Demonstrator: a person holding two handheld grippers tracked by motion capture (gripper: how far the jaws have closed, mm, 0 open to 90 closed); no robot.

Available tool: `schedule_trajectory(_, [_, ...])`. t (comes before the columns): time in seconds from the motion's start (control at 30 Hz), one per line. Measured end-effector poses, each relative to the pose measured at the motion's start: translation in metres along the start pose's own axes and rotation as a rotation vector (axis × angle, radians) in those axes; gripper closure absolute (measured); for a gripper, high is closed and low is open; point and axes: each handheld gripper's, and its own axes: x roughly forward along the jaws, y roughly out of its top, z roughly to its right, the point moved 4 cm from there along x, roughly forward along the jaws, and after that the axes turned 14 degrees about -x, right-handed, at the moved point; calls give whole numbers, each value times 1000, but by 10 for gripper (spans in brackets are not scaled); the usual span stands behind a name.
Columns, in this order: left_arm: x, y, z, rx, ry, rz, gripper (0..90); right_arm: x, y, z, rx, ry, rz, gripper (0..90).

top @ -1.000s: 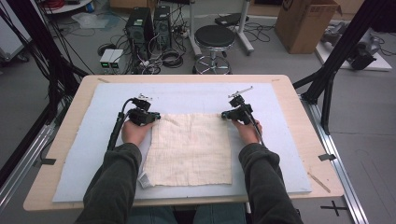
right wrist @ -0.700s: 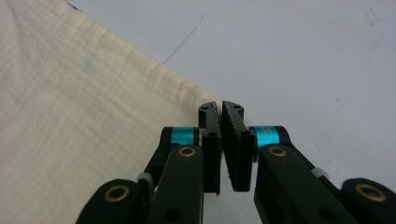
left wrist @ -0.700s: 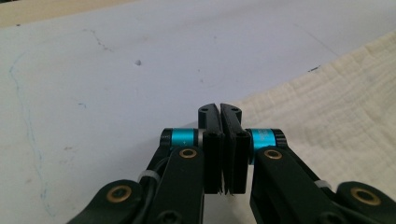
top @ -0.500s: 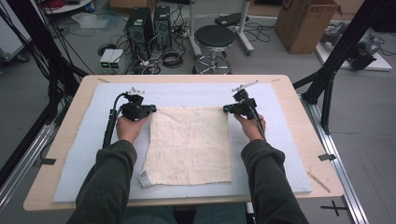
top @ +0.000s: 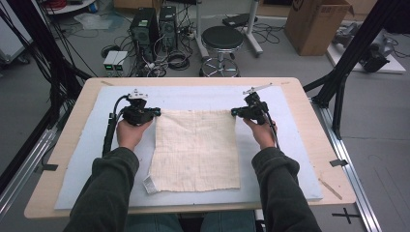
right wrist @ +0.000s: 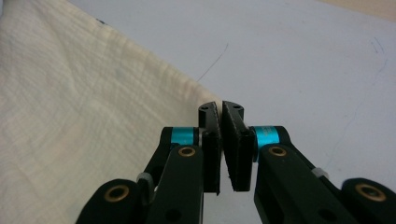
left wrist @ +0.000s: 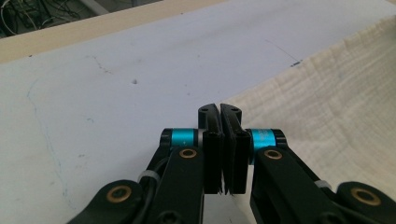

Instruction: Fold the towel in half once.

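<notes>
High view: a cream cloth (top: 196,150) lies spread on the pale mat (top: 87,159) covering the tabletop (top: 63,116). The left gripper (top: 157,112) is clamped on the cloth's far left corner, the right gripper (top: 234,112) on its far right corner, jaws pressed together. The corners look gripped, so the pick-up seems done; folding or moving the cloth appears left to do.
</notes>
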Motion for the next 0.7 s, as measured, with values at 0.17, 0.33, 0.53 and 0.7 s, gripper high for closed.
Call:
schedule_trajectory(0.17, [-6, 0, 8, 29, -5, -4, 873, -7, -1, -4, -1, 9, 18, 859])
schedule_trajectory(0.33, [-10, -5, 13, 35, 11, -8, 873, -13, -3, -9, -11, 24, 29, 859])
schedule_trajectory(0.53, [-17, -15, 10, 32, 13, -1, 873, -16, -9, -14, -28, 41, 30, 858])
schedule_trajectory(0.7, [-21, -19, 12, 55, -1, 8, 873, -18, -10, -19, -30, 55, 40, 859])
